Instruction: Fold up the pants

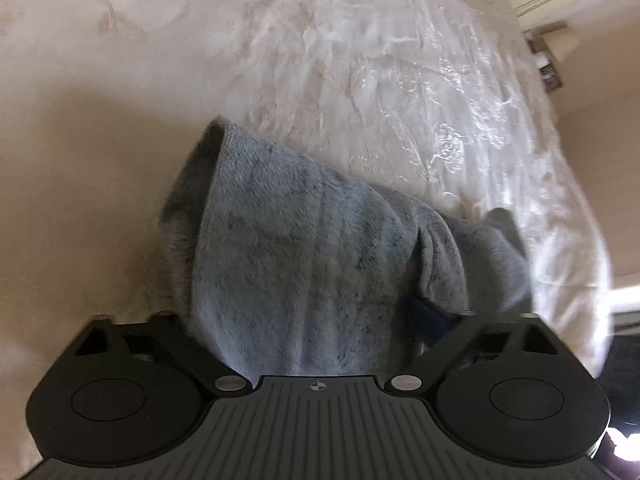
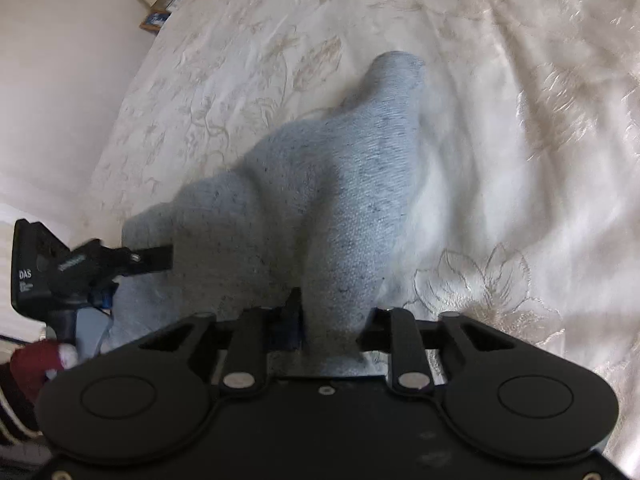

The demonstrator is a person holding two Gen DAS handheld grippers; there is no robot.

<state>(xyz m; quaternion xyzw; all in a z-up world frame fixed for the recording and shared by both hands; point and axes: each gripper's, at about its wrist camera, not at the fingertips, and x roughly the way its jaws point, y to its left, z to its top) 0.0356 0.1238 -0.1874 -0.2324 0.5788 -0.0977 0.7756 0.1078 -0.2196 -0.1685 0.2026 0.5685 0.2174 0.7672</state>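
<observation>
Right gripper amid pants, bedspread

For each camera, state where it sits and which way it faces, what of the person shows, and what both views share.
Left wrist: sits on the left gripper, looking forward and down along its wide-set fingers at the grey pants bunched between them on the cream bedspread; nothing of the person's body visible.
Right wrist: sits on the right gripper, facing down; its fingers pinch the pants; the left gripper and a red sleeve show at left.
Shared: the pants and the bedspread.
</observation>
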